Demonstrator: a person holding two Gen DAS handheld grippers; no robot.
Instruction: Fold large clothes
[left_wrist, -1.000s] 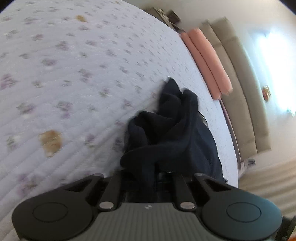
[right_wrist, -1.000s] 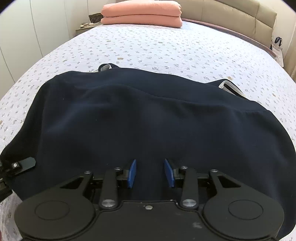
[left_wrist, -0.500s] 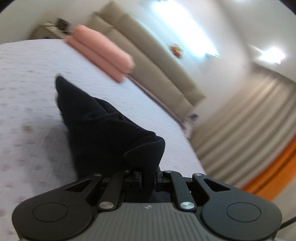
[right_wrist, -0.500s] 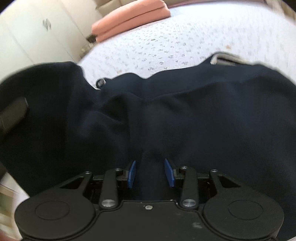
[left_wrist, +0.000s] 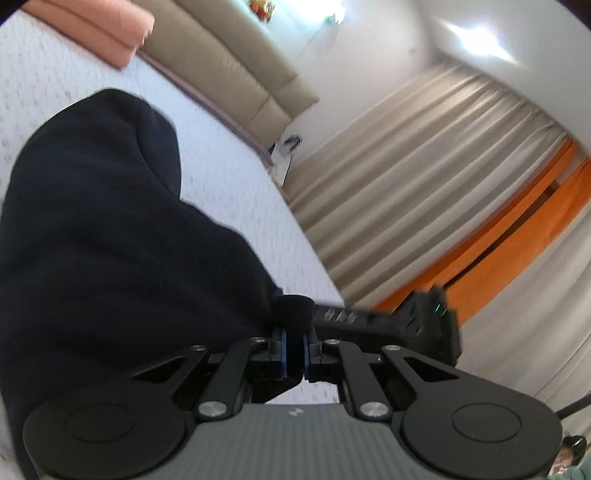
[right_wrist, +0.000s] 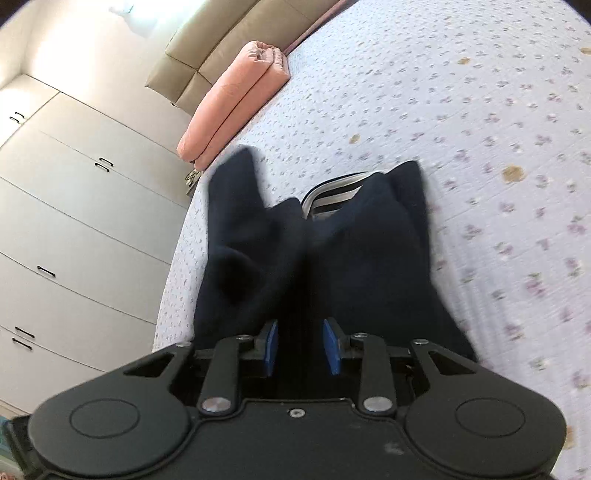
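A large dark navy garment (left_wrist: 110, 240) hangs bunched above a bed with a floral quilt (right_wrist: 480, 110). My left gripper (left_wrist: 293, 350) is shut on a fold of the navy garment, its blue pads pinching the cloth. The other gripper's black body (left_wrist: 406, 321) shows just beyond it in the left wrist view. My right gripper (right_wrist: 303, 345) is shut on the navy garment (right_wrist: 351, 258), a thick bunch of cloth between its blue pads. A striped lining (right_wrist: 336, 195) shows at the garment's far end, which rests on the quilt.
Folded pink bedding (right_wrist: 229, 103) lies at the head of the bed against a beige padded headboard (right_wrist: 207, 48). White wardrobe doors (right_wrist: 74, 221) stand beside the bed. Beige and orange curtains (left_wrist: 443, 203) hang on the other side.
Both grippers have lifted and swung the garment: it went from spread flat to bunched and hanging. The two grippers have come close together, and both views have rotated strongly.
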